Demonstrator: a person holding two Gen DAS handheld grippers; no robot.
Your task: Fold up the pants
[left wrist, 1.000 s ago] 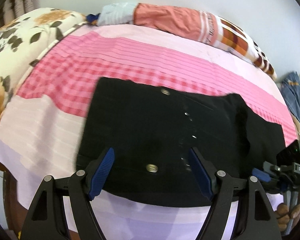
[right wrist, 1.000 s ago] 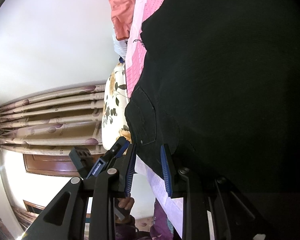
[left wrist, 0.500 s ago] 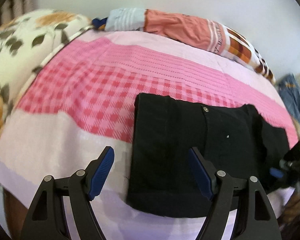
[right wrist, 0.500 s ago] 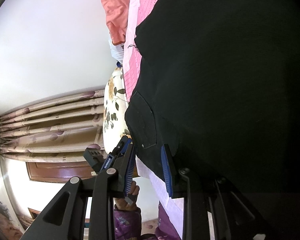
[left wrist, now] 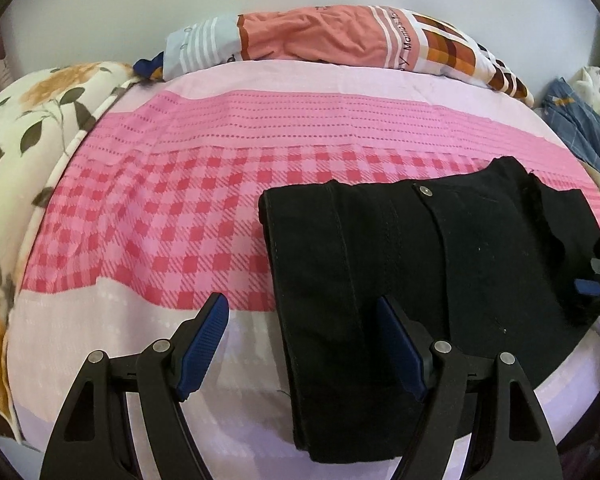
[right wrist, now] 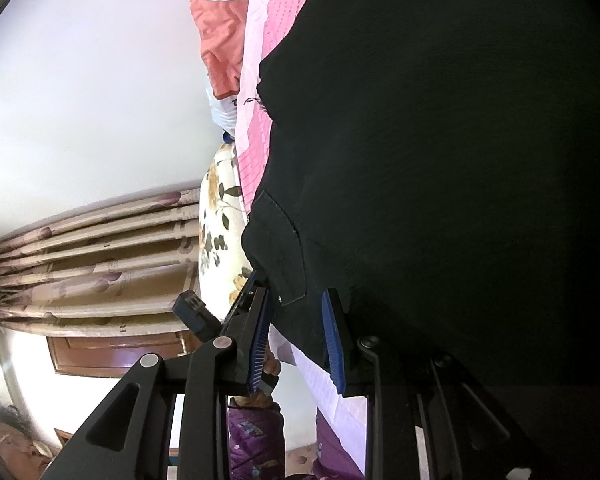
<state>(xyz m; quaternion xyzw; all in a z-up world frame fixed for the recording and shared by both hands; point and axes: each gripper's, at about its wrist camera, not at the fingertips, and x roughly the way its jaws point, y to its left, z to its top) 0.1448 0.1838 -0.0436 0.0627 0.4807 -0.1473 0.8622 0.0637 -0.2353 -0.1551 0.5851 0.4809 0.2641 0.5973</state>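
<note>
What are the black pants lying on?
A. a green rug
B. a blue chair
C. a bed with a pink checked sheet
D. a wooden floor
C: the black pants lie flat on the pink checked sheet of the bed, with a flowery pillow at its side.
</note>
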